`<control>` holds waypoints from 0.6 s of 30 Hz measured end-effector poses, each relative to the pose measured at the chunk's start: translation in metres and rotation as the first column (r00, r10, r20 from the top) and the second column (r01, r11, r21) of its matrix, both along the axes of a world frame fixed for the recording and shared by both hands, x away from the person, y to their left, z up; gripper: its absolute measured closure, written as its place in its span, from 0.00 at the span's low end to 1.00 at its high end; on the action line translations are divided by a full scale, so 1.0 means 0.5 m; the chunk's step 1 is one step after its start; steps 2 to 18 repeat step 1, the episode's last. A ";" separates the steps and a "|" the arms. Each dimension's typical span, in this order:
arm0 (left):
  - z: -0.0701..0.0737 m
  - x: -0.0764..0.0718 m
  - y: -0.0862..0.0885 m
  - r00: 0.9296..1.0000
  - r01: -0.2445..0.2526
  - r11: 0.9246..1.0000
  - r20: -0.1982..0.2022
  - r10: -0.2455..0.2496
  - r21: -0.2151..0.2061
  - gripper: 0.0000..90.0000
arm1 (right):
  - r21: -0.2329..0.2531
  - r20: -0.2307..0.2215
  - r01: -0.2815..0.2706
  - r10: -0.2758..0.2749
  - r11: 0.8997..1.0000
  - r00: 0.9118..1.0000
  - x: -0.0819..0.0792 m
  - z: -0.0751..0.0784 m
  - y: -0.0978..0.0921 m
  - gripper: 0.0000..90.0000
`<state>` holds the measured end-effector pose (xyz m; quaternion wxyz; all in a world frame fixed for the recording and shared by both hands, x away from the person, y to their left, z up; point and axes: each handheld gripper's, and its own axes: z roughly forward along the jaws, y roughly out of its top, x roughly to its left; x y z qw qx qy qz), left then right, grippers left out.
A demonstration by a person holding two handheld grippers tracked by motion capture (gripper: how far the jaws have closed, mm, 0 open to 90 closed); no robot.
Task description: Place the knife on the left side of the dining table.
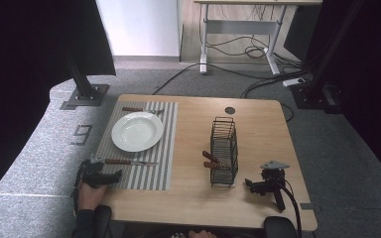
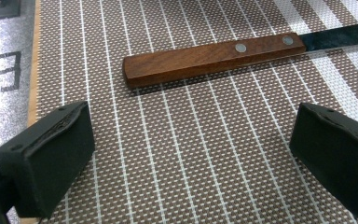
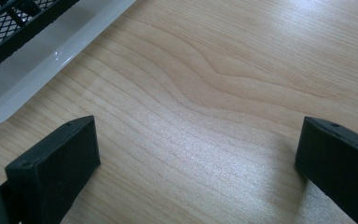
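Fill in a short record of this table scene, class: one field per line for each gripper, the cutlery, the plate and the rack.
left gripper: open, over the striped placemat, just short of the knife
knife: flat on the placemat, wooden handle toward the gripper
plate: white, on the placemat
wire rack: upright, wooden handles inside
right gripper: open, above bare table, beside the rack

The knife [image 2: 214,58] runs off the right edge of the left gripper view, its blade tip cut away. In the wire caddy [image 1: 224,148], wooden handles [image 1: 211,159] poke out, too small to identify. The far utensil [image 1: 139,109] is half hidden behind the plate [image 1: 137,131].
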<state>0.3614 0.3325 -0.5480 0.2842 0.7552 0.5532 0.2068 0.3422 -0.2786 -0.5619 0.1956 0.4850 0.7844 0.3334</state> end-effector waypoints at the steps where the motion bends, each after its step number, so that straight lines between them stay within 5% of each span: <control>1: 0.000 0.000 0.000 1.000 0.001 1.000 -0.001 -0.001 0.002 0.00 | 0.000 0.000 0.000 0.000 1.000 1.000 0.000 0.000 0.000 0.00; 18: 0.000 0.000 0.000 1.000 0.001 1.000 -0.001 -0.001 0.002 0.00 | 0.000 0.000 0.000 0.000 1.000 1.000 0.000 0.000 0.000 0.00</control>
